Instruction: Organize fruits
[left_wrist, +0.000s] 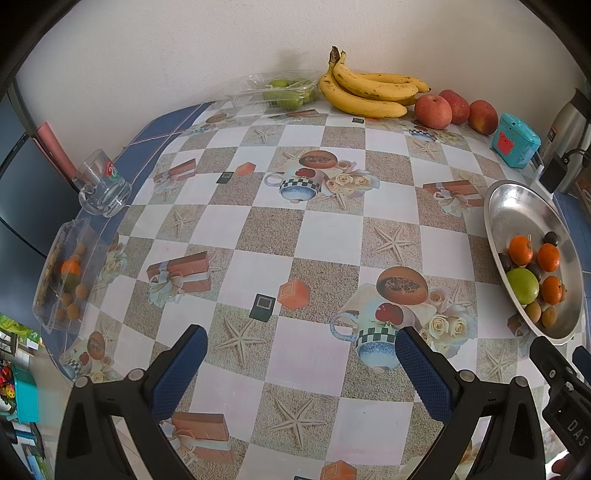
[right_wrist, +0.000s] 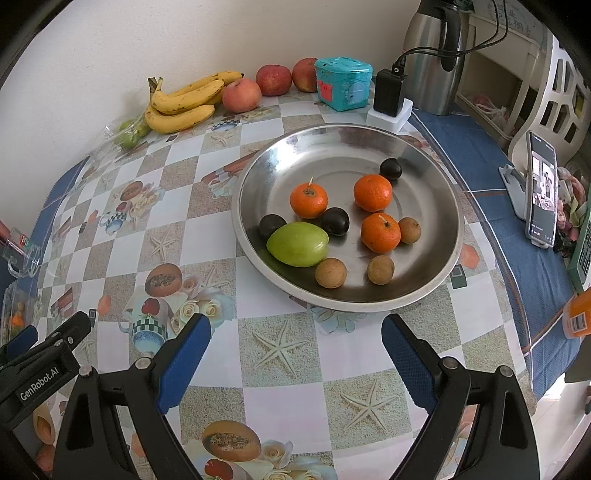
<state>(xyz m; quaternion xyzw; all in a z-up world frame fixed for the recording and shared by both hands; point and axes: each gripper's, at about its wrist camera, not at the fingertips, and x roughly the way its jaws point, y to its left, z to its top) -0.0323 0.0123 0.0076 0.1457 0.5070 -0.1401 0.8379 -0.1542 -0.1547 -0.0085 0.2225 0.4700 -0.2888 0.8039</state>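
A steel dish (right_wrist: 424, 236) on the surface (right_wrist: 280, 354) holds three tangerines (right_wrist: 308, 201), a green fruit (right_wrist: 297, 243), dark plums and brown longans. Only the left view shows a clear tray (left_wrist: 61, 273) with more small fruit at the surface's left edge. Left tongs (left_wrist: 301, 360) and right tongs (right_wrist: 295, 347) both hover released, holding nothing.

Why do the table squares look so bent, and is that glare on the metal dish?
Both wrist views use fisheye lenses, so the checked tablecloth bulges and the corners go black. In the right wrist view the steel dish shows soft reflections, not harsh glare; the fruit stays sharp. In the left wrist view the bananas cast faint shadows under even daylight.
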